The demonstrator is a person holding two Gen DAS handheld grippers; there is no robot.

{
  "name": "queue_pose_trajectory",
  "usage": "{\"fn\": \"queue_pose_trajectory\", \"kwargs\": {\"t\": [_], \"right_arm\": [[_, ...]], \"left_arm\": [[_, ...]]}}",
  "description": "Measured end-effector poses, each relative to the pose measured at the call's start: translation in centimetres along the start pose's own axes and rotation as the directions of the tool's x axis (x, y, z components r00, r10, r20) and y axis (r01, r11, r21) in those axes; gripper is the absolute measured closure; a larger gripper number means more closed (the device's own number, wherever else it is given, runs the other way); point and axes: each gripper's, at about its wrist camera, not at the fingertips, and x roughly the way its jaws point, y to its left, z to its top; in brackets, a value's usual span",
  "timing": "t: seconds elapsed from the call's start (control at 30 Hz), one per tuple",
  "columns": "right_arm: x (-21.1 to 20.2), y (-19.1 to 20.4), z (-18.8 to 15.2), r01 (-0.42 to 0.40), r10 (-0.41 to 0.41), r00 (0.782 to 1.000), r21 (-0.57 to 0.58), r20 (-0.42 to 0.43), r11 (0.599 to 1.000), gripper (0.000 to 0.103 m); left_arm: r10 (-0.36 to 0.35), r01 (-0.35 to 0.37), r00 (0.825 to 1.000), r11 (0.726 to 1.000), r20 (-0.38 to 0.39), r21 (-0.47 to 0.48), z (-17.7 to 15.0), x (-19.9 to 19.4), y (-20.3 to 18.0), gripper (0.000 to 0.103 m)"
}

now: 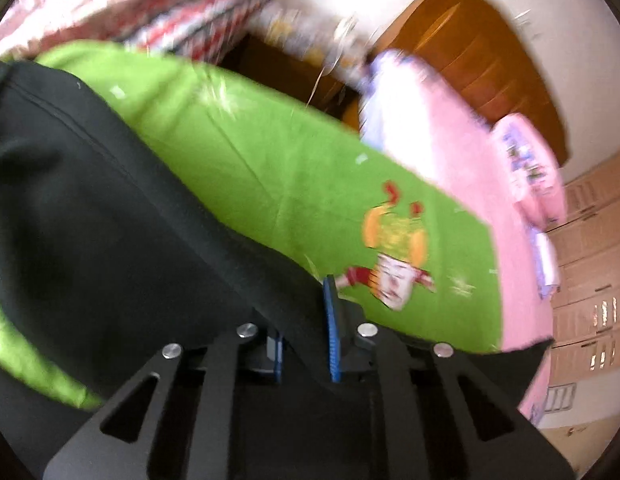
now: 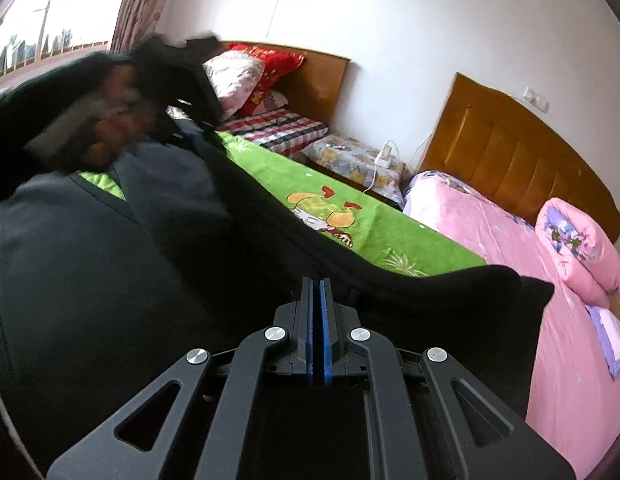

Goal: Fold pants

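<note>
Both grippers (image 1: 305, 312) (image 2: 318, 300) clamped on pants (image 2: 109, 280).

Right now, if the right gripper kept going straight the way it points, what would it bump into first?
Probably the black pants: the right gripper is already shut on their fabric, which drapes just ahead. Beyond lies the green blanket; depth is unclear.

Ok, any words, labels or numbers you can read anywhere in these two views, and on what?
None can be read.
Green blanket: a cartoon picture only, no lettering visible.
Pants: no label or tag showing.
Pink quilt: a flower print, no text.
The left view is too blurred to read anything.
</note>
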Motion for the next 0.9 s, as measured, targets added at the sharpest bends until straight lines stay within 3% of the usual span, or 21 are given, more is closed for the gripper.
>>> {"fn": "queue_pose_trajectory", "kwargs": {"t": [0.1, 0.2, 0.3, 0.37, 0.43, 0.47, 0.5, 0.6, 0.73, 0.9], "right_arm": [[-2.6, 0.5, -1.3, -0.029, 0.026, 0.999, 0.086, 0.028, 0.996, 0.096], [-5.5, 1.7, -3.6, -0.058, 0.052, 0.998, 0.150, 0.043, 0.987, 0.095], [-7.1, 3.0, -6.0, -0.075, 0.074, 0.997, 0.221, 0.013, 0.972, 0.095], [-7.7, 3.7, -8.1, -0.062, 0.074, 0.997, 0.283, -0.033, 0.957, 0.095], [-8.3, 3.6, -10.2, -0.066, 0.100, 0.992, 0.378, -0.073, 0.924, 0.095], [-8.9, 3.5, -11.1, -0.068, 0.107, 0.992, 0.411, -0.071, 0.909, 0.095], [-9.4, 3.3, -11.8, -0.068, 0.111, 0.991, 0.452, -0.070, 0.890, 0.095], [-10.4, 1.4, -13.8, -0.064, 0.117, 0.991, 0.572, -0.057, 0.818, 0.095], [-10.5, -1.7, -16.5, -0.098, 0.154, 0.988, 0.716, -0.014, 0.691, 0.095], [-9.8, -2.9, -18.4, -0.149, 0.208, 0.978, 0.797, 0.030, 0.586, 0.094]], "left_arm": [[-0.063, 0.048, 0.986, 0.994, 0.154, 0.101, -5.6, -6.9, -0.1, 0.087], [-0.097, 0.051, 0.966, 0.980, 0.239, 0.193, -11.9, -11.0, 0.5, 0.087], [-0.098, 0.022, 0.956, 0.964, 0.278, 0.266, -19.3, -12.3, 2.2, 0.083], [-0.073, -0.002, 0.965, 0.958, 0.251, 0.287, -21.6, -10.9, 3.3, 0.082], [-0.092, 0.041, 0.981, 0.957, 0.169, 0.286, -22.8, -9.1, 4.9, 0.072], [-0.109, 0.067, 0.984, 0.959, 0.143, 0.274, -23.0, -8.7, 5.6, 0.060], [-0.129, 0.092, 0.983, 0.962, 0.129, 0.255, -23.1, -8.6, 6.3, 0.045], [-0.196, 0.171, 0.974, 0.966, 0.115, 0.195, -22.4, -8.7, 7.7, 0.026], [-0.201, 0.179, 0.970, 0.971, 0.137, 0.161, -21.9, -8.7, 9.2, 0.023], [-0.198, 0.163, 0.968, 0.962, 0.152, 0.217, -23.0, -8.7, 9.2, 0.018]]}}
